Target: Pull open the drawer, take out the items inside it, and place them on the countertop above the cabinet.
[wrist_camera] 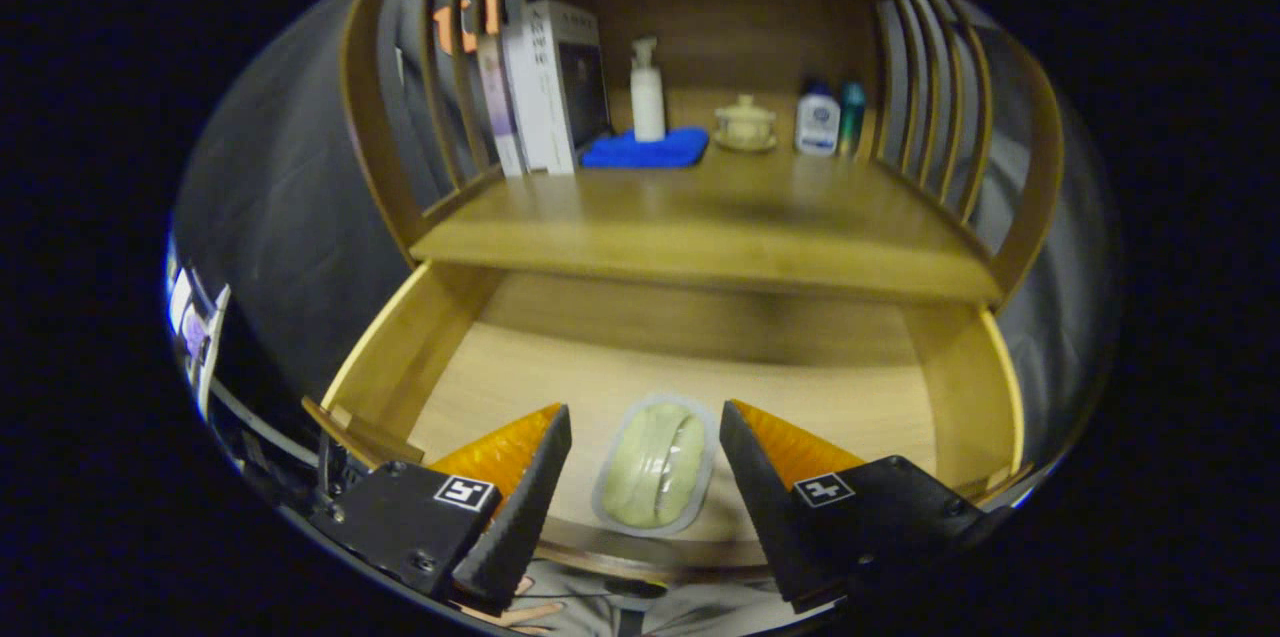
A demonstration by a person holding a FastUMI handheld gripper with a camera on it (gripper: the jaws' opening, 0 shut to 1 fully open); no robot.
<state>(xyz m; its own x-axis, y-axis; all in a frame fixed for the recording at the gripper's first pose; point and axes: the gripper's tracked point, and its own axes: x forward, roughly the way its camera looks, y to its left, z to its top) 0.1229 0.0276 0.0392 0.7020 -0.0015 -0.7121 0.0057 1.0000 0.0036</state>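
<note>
Gripper view: drawer (pixel 450 337) pulled open; sealed pale-green packet (pixel 655 465) on its floor, between the spread fingers of the hand-held gripper (pixel 645 437), untouched. Surface (pixel 700 207) at 12 o'clock carries books (pixel 545 82), blue cloth (pixel 645 149), pump bottle (pixel 647 92).

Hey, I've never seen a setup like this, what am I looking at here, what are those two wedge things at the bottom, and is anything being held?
A camera rides on a hand-held two-finger gripper and looks forward along its fingers; those are the two wedges. They stand open, holding nothing.

Between them, on the floor of the open wooden drawer, lies a pale green item in clear sealed wrapping, not yet gripped.

Above is the countertop. At its back stand some books, a white pump bottle on a blue cloth, a small lidded cup, a white bottle and a teal bottle.
</note>
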